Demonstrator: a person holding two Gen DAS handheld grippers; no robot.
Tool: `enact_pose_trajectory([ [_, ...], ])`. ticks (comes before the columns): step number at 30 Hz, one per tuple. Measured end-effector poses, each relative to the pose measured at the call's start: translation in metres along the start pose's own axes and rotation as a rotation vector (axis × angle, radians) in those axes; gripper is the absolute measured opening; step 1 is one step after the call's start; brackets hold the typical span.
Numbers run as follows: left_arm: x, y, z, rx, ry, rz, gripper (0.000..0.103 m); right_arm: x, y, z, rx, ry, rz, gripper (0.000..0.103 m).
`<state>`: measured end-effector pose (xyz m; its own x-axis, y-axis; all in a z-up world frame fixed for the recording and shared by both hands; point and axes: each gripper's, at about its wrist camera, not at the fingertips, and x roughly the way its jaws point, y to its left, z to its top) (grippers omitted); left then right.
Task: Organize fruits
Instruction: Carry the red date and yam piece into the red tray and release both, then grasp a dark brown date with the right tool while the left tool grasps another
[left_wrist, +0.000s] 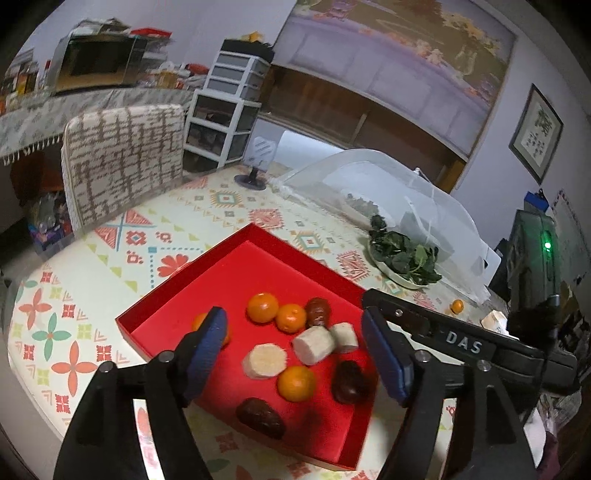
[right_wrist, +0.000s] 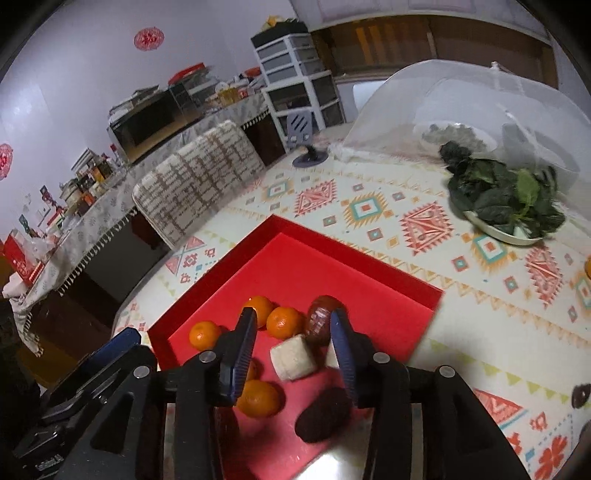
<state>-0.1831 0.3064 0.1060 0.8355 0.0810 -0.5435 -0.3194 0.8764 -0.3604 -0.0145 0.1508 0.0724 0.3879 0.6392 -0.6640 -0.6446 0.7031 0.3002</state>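
A red tray (left_wrist: 255, 236) lies on the patterned tablecloth. It holds several oranges (left_wrist: 262, 307), dark red dates (left_wrist: 317, 312) and pale cut chunks (left_wrist: 314, 345). My left gripper (left_wrist: 293, 319) hangs open over the tray's near half with nothing between its blue pads (left_wrist: 210, 339). The right wrist view shows the same tray (right_wrist: 354, 245). There my right gripper (right_wrist: 294, 317) is open above an orange (right_wrist: 284, 323) and a date (right_wrist: 321, 319), with its pads off both. A white chunk (right_wrist: 293, 356) and a dark fruit (right_wrist: 323, 413) lie just below it.
A plate of dark greens (right_wrist: 502, 199) and a mesh food cover (right_wrist: 461, 110) stand beyond the tray on the right. A lone orange (left_wrist: 457, 305) and a dark fruit (right_wrist: 580, 395) lie on the cloth outside the tray. A patterned chair (left_wrist: 122, 162) stands at the table's far-left edge.
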Motion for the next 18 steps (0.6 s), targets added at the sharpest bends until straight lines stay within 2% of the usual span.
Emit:
enact_pose_trajectory([
  [7,-0.009,-0.033,-0.006,0.066,-0.029,0.023,0.089,-0.034,-0.021,-0.019,0.03,-0.04,-0.024,0.051],
  [18,-0.005,-0.086,-0.023,0.144,0.022,-0.043,0.089,-0.077,-0.086,-0.067,0.134,-0.049,-0.078,0.053],
])
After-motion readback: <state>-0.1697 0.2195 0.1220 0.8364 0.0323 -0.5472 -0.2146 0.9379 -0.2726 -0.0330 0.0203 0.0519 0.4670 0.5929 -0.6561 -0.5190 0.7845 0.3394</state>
